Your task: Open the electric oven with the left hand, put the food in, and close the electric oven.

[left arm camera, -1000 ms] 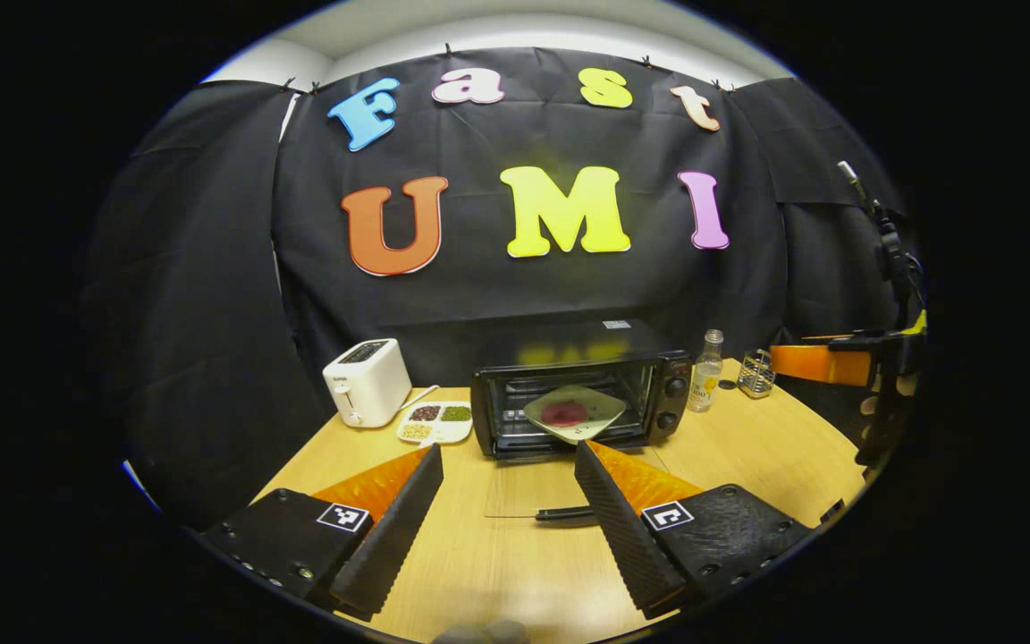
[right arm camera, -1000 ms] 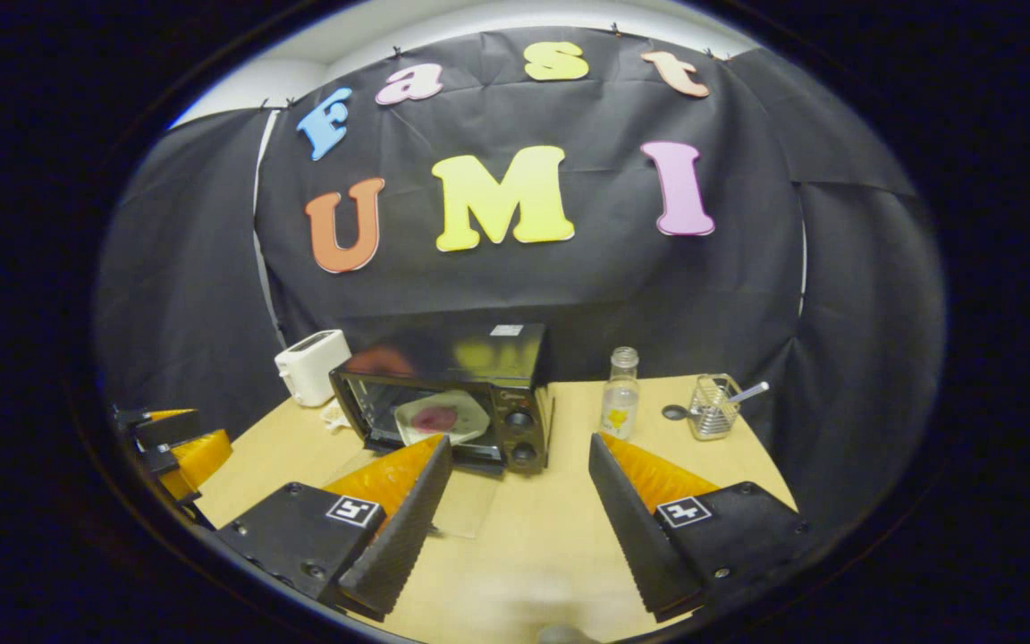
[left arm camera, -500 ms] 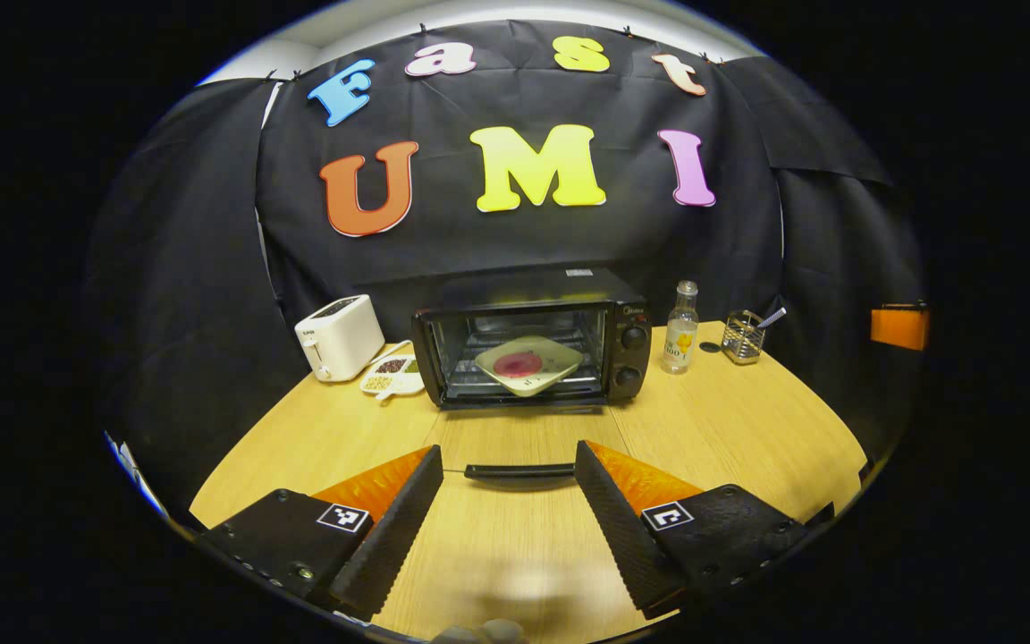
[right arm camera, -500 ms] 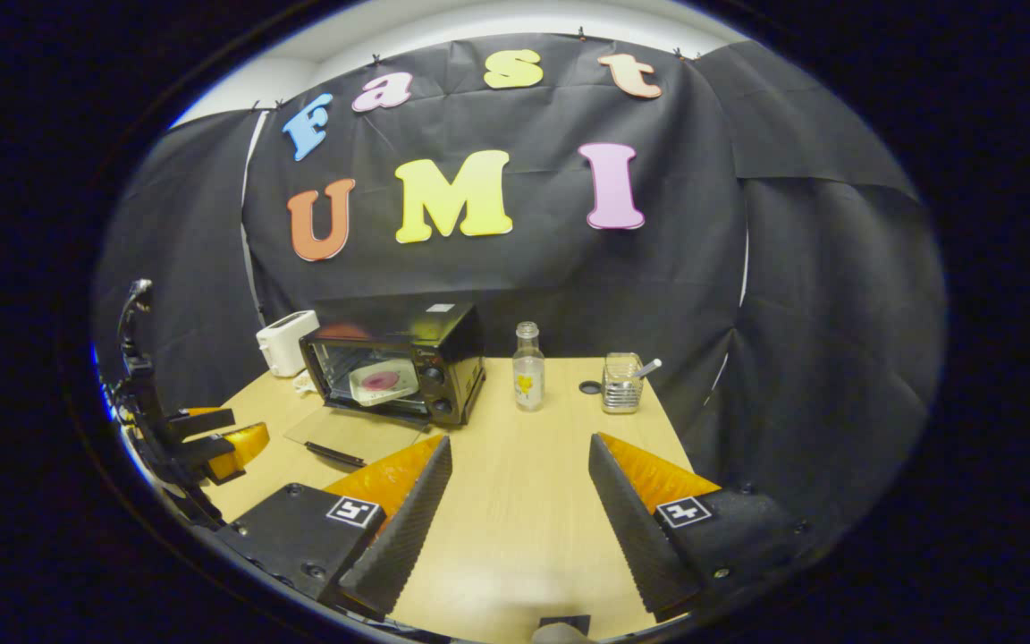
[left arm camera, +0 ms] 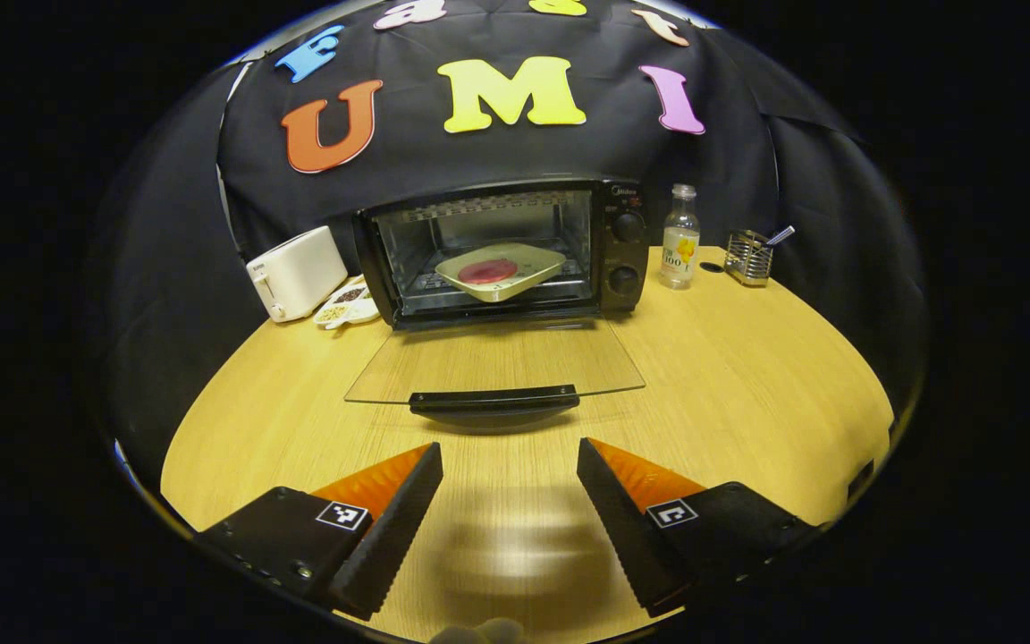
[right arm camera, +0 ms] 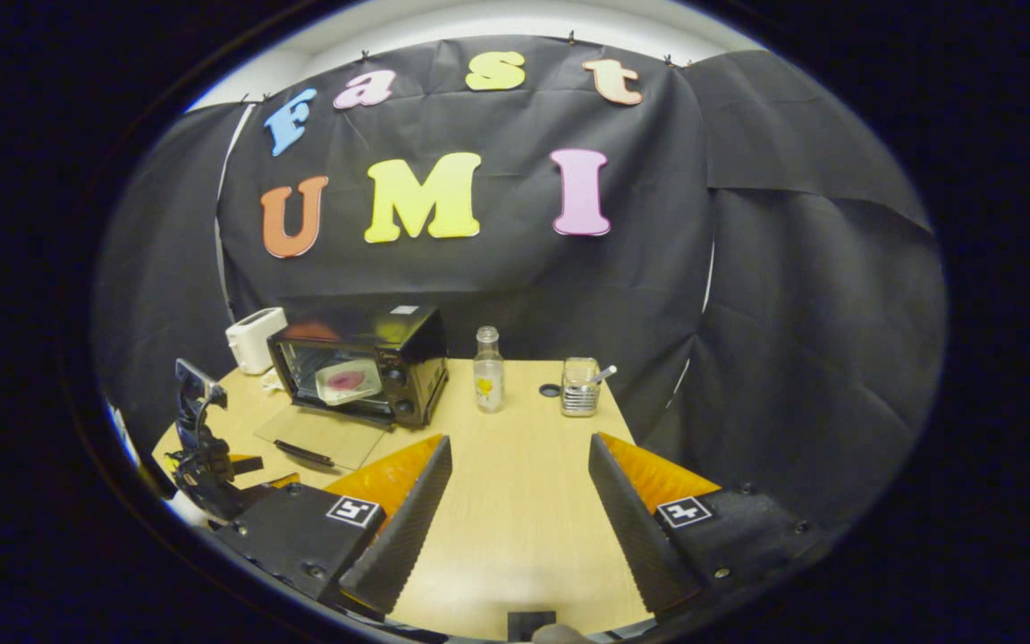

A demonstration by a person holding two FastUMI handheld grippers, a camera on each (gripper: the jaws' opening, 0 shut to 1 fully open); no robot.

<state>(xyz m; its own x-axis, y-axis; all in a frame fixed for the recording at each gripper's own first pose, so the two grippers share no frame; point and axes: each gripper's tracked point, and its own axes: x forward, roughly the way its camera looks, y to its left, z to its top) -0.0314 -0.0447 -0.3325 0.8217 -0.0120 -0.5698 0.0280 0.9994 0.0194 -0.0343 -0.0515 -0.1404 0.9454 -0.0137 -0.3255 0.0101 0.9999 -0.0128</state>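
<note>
The black electric oven (left arm camera: 609, 246) stands at the back of the wooden table with its glass door (left arm camera: 497, 362) folded down flat. A pale plate with a red round of food (left arm camera: 490, 270) rests on the rack inside. My left gripper (left arm camera: 509, 487) is open, low over the table, just short of the door's black handle (left arm camera: 493, 399). In the right gripper view the oven (right arm camera: 408, 353) sits far left, the food (right arm camera: 347, 381) inside it, and the left gripper (right arm camera: 202, 447) shows at the left edge. My right gripper (right arm camera: 519, 487) is open and holds nothing.
A white toaster (left arm camera: 296, 273) and a small dish of grains (left arm camera: 347, 306) stand left of the oven. To its right are a clear bottle (left arm camera: 679, 241), a dark cap (left arm camera: 710, 266) and a wire cutlery holder (left arm camera: 749, 258). Bare table (left arm camera: 747, 376) lies right of the door.
My left gripper has tilted down and come closer to the open door's handle, now facing the oven squarely. My right gripper has drawn back and swung right, so the oven looks smaller.
</note>
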